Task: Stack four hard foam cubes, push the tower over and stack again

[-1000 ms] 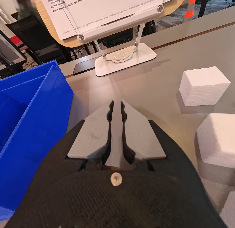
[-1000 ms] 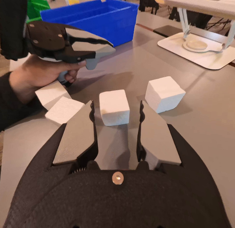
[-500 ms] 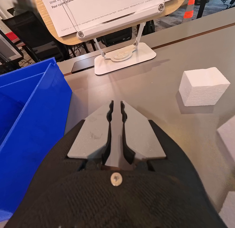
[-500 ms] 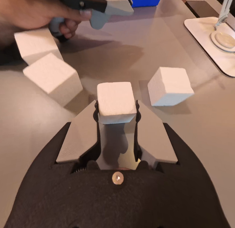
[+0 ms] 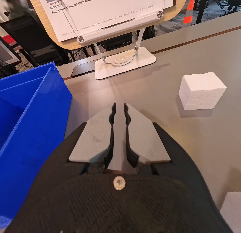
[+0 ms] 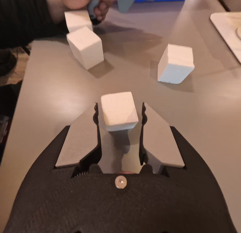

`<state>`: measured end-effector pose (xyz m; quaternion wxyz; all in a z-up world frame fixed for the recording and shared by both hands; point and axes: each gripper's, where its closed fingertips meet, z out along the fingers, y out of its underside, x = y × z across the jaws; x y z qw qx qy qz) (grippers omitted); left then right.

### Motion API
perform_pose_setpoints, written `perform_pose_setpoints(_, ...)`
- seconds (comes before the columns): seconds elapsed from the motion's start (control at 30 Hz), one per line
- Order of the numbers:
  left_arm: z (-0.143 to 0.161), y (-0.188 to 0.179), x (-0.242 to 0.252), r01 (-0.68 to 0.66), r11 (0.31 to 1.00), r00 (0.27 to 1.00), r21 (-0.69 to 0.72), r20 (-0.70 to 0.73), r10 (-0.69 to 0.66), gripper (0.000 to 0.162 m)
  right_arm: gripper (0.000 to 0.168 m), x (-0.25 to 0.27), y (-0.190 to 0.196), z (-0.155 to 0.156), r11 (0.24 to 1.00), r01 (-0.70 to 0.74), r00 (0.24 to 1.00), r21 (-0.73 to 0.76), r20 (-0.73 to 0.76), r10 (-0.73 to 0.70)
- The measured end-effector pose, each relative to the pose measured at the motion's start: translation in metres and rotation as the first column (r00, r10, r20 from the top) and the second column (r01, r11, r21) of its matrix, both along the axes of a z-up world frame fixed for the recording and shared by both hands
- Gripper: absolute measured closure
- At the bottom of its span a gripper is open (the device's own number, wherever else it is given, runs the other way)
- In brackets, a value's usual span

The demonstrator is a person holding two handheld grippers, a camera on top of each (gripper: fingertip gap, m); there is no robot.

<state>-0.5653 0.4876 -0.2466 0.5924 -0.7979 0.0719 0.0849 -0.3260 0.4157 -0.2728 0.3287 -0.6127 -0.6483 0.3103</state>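
Straddling a white foam cube, the right gripper has its jaws spread wider than the cube, a thin gap visible on each side, so nothing is clamped. This cube sits between the grey fingers, its top face slightly blurred, with its shadow on the grey table below; whether it rests on the table or is lifted cannot be told.

All cubes look alike: matte white, hard-edged foam blocks with a faintly grainy, layered texture on the sides and slightly rough, chipped edges. A second cube stands on the table ahead to the right, well apart from the first. A third cube stands ahead to the left, turned corner-on, and a fourth cube is just behind it, touching or nearly so, partly hidden by a person's hand in a dark sleeve. That hand holds the left gripper, seen blurred at the top of the right wrist view.

In the left wrist view the left gripper's jaws are nearly together, a narrow slit between them, holding nothing, raised over bare table. The second cube stands to its right. A blue plastic bin sits just left of the gripper. A white stand base with a wooden board carrying a printed sheet stands beyond.
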Motion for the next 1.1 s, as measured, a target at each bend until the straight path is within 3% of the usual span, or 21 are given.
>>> perform_pose_setpoints(0.17, 0.001, 0.0, 0.0, 0.0, 1.0, 1.0, 0.004, 0.005, 0.0, 0.151, 0.097, -0.03, -0.032, 0.047, 0.995, -0.087, 0.989, 0.055, -0.116, 0.092)
perform_pose_setpoints(0.23, 0.002, 0.0, 0.0, 0.001, 1.0, 1.0, 0.006, 0.002, -0.001, 0.151, 0.091, -0.052, -0.054, 0.051, 0.984, -0.161, 0.982, 0.071, -0.092, 0.167)
perform_pose_setpoints(0.3, 0.001, 0.0, 0.0, 0.002, 1.0, 1.0, 0.005, 0.003, -0.002, 0.151, 0.083, -0.075, -0.071, 0.047, 0.97, -0.226, 0.973, 0.091, -0.027, 0.229)
perform_pose_setpoints(0.5, 0.0, 0.0, 0.0, 0.003, 1.0, 1.0, 0.001, 0.014, -0.003, 0.15, 0.087, -0.124, -0.075, 0.019, 0.924, -0.358, 0.925, 0.137, 0.186, 0.331)
perform_pose_setpoints(0.67, -0.002, 0.001, 0.0, 0.004, 1.0, 1.0, -0.004, 0.016, -0.004, 0.15, 0.106, -0.131, -0.076, -0.014, 0.891, -0.442, 0.85, 0.102, 0.364, 0.38)
perform_pose_setpoints(0.83, -0.002, 0.0, -0.002, 0.001, 1.0, 1.0, -0.007, 0.028, -0.001, 0.15, 0.115, -0.128, -0.07, -0.005, 0.894, -0.417, 0.87, 0.163, 0.357, 0.341)
perform_pose_setpoints(0.97, 0.0, 0.0, -0.002, 0.002, 1.0, 0.999, 0.0, 0.039, -0.002, 0.15, 0.115, -0.099, -0.061, 0.039, 0.921, -0.322, 0.928, 0.219, 0.264, 0.262)
perform_pose_setpoints(1.1, 0.001, 0.0, 0.0, 0.007, 1.0, 0.999, 0.004, 0.039, -0.007, 0.15, 0.115, -0.053, -0.039, 0.069, 0.953, -0.2, 0.953, 0.227, 0.269, 0.136)
